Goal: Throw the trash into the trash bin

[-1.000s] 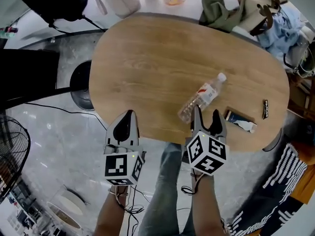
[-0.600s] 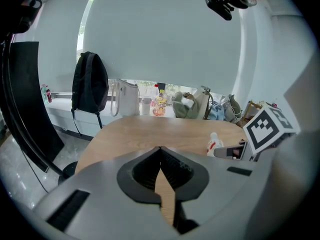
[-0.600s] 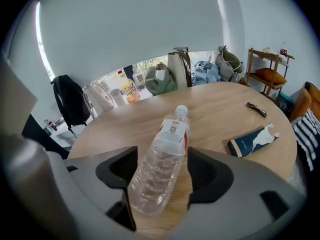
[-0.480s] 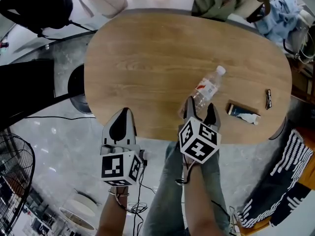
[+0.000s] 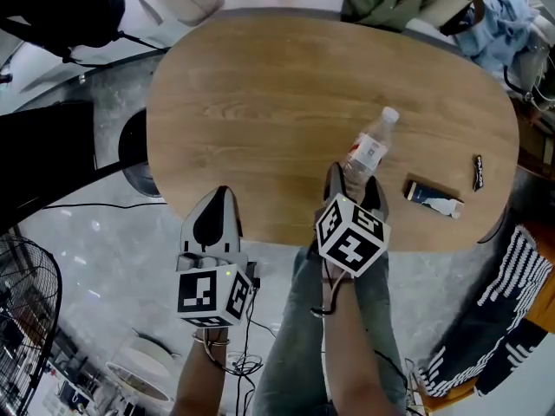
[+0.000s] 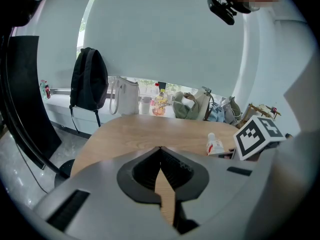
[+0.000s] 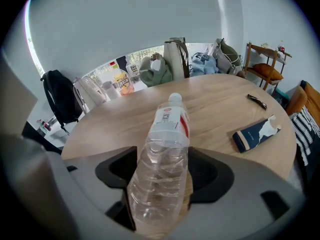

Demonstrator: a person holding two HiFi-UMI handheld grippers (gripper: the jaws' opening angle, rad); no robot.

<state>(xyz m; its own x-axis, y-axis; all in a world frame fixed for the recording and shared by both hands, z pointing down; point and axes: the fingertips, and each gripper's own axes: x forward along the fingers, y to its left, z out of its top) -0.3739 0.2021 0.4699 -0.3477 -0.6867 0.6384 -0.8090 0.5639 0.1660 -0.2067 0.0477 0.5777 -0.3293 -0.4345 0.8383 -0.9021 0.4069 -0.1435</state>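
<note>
My right gripper [image 5: 354,178]: jaws apart, straddling bottle [image 5: 368,150] base, no squeeze evident. Left gripper [image 5: 222,196]: closed, empty. Risk: off-centre pinch squirts slick bottle forward, rolling across table [image 5: 260,85].

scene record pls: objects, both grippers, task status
table: oval, wood
bottle: clear plastic, lying on the table, cap pointing away
packet: blue, on the table right of the bottle
dark strip: small, near the table's right edge
right hand-held gripper: open, jaws either side of the bottle's lower end
left hand-held gripper: shut, empty, at the table's near edge
bin: not clearly in view
status: bottle not lifted yet
</note>
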